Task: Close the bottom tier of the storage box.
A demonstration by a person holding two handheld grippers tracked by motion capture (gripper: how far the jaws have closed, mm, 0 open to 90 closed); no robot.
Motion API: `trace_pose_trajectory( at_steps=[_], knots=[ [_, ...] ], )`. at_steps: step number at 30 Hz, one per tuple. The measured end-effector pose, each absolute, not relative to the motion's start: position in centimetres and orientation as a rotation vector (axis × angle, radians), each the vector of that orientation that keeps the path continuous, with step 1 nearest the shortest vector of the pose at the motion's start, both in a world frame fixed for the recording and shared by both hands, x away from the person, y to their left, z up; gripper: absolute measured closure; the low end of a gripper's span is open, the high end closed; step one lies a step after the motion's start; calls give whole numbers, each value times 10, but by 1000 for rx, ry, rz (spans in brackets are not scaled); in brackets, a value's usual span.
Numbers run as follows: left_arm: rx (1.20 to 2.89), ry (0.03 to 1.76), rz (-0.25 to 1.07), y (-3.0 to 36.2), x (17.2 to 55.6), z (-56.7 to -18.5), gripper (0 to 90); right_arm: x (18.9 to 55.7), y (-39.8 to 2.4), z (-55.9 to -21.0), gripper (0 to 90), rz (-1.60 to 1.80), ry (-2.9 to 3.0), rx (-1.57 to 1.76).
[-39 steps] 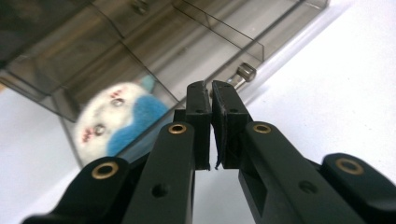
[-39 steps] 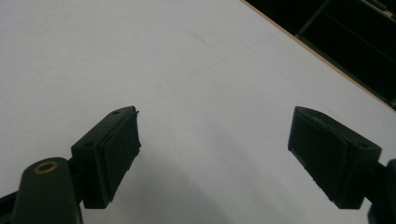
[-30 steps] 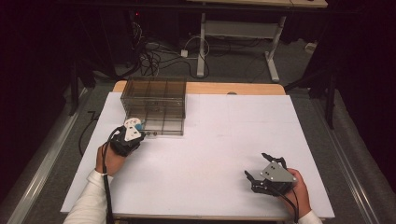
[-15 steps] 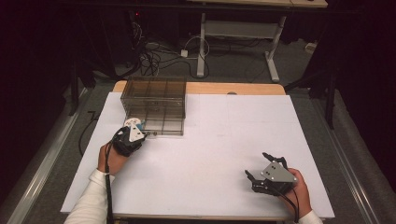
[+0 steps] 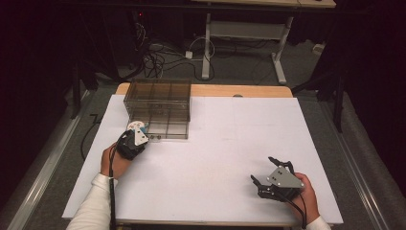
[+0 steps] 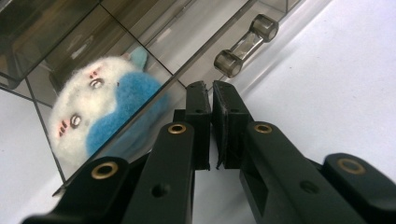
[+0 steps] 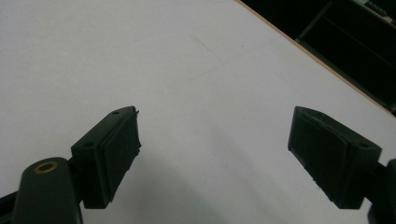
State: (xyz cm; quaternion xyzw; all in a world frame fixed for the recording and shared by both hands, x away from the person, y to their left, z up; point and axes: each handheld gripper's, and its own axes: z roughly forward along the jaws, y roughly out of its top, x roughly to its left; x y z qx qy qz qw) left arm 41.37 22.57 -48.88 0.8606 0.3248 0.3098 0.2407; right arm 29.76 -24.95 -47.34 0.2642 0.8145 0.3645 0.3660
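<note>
A wide white surface takes up most of the high view, with a strip of bare wood along its far edge. On its far left part stands a smoky clear plastic drawer box, divided into compartments, its front facing the near side. Along that front runs a clear bar handle on two round posts, low on the box.

The left tongs sit just in front of the box's near left corner, held in the person's left hand, whose white sleeve comes in from the near edge. In the left gripper view the two black jaws stand pressed almost together with nothing between them, and their tips lie just short of the box front, a little to the side of the handle and not touching it. Through the box wall beside the jaws shows a small plush toy, white and blue with a stitched face; whether it lies inside the box or is mirrored in the wall I cannot tell.

The right tongs rest well apart on the near right part of the surface. Their jaws are spread wide over bare white and hold nothing.
</note>
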Motion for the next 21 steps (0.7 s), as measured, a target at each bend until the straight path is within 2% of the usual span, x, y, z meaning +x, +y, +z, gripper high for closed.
trace_pose_trajectory(
  at_steps=[21],
  knots=[
    [2337, 893, 895, 219, 417, -489, 829, 295, -248, -472, 170, 944, 2093, 665]
  ],
)
